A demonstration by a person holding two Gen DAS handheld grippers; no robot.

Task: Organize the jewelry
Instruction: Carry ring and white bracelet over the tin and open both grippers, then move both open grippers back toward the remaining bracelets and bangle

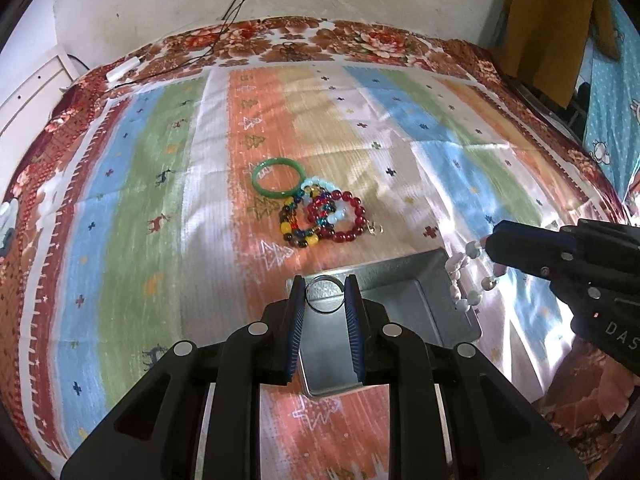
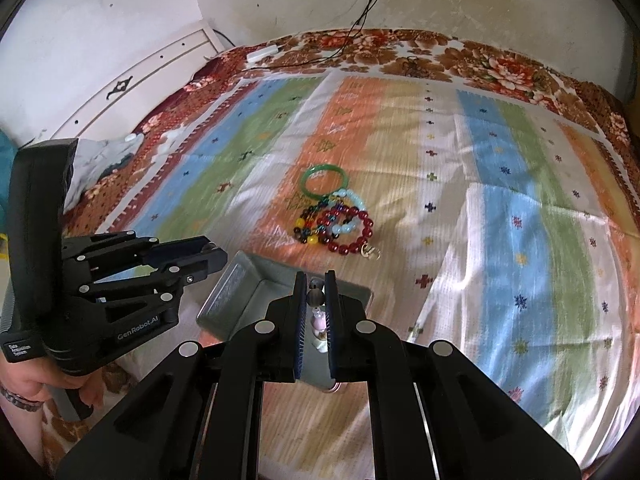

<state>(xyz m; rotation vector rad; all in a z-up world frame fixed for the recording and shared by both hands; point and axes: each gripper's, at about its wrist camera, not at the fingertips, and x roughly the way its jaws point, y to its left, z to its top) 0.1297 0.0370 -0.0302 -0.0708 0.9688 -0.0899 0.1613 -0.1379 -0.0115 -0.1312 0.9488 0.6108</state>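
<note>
A grey metal tray lies on the striped cloth. My left gripper is shut on a thin clear bangle and holds it over the tray. My right gripper is shut on a pale beaded bracelet that hangs over the tray's right side. Farther off lie a green bangle, a red beaded bracelet, a multicoloured beaded bracelet and a light blue beaded bracelet, heaped together.
The striped cloth covers a bed with a floral sheet. A white charger with black cable lies at the far left edge by the wall. A white headboard stands at left. Clothes hang at right.
</note>
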